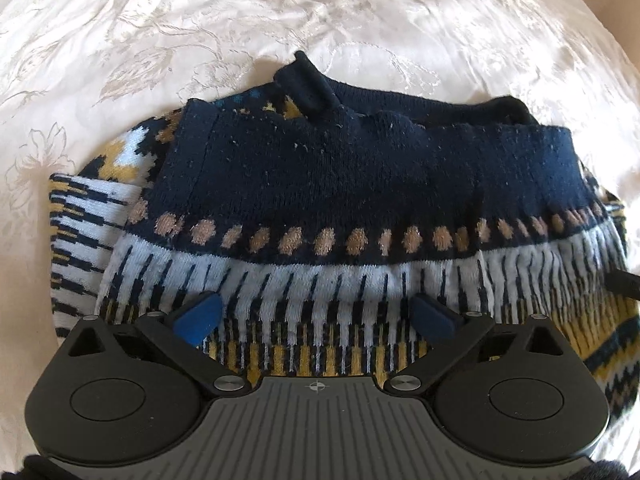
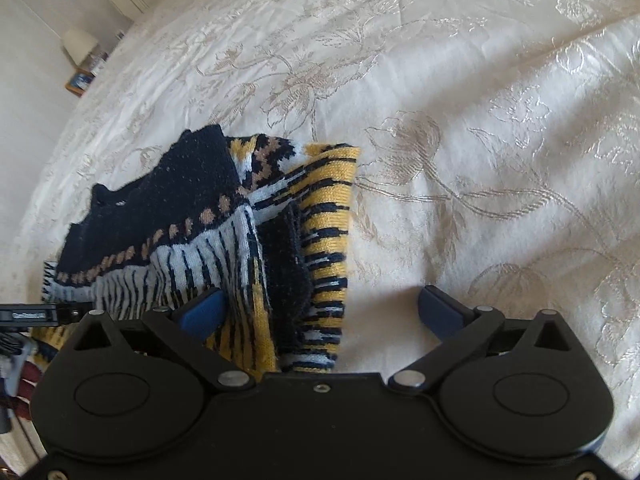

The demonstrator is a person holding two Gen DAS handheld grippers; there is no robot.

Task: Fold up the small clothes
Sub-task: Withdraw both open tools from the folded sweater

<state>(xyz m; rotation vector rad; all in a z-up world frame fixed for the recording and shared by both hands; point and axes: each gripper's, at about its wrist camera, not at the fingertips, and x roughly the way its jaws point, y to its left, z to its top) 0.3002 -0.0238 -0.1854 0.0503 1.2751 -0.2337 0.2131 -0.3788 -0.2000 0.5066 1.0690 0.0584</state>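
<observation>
Cream floral bedspread point(image 2: 460, 128) under folded sweater point(image 2: 192, 216), bedside lamp point(image 2: 80, 44) beyond.

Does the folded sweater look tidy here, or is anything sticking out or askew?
Mostly tidy, but the sweater has a dark cuff poking up past its far edge, and in the right wrist view a yellow striped layer juts out sideways. The bedspread shows nothing spilled.

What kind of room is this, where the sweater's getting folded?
Most likely a bedroom. The patterned sweater lies on a cream embroidered bedspread that fills both views, and beyond its far edge the right wrist view shows a small bedside table with a white lamp on it.
</observation>
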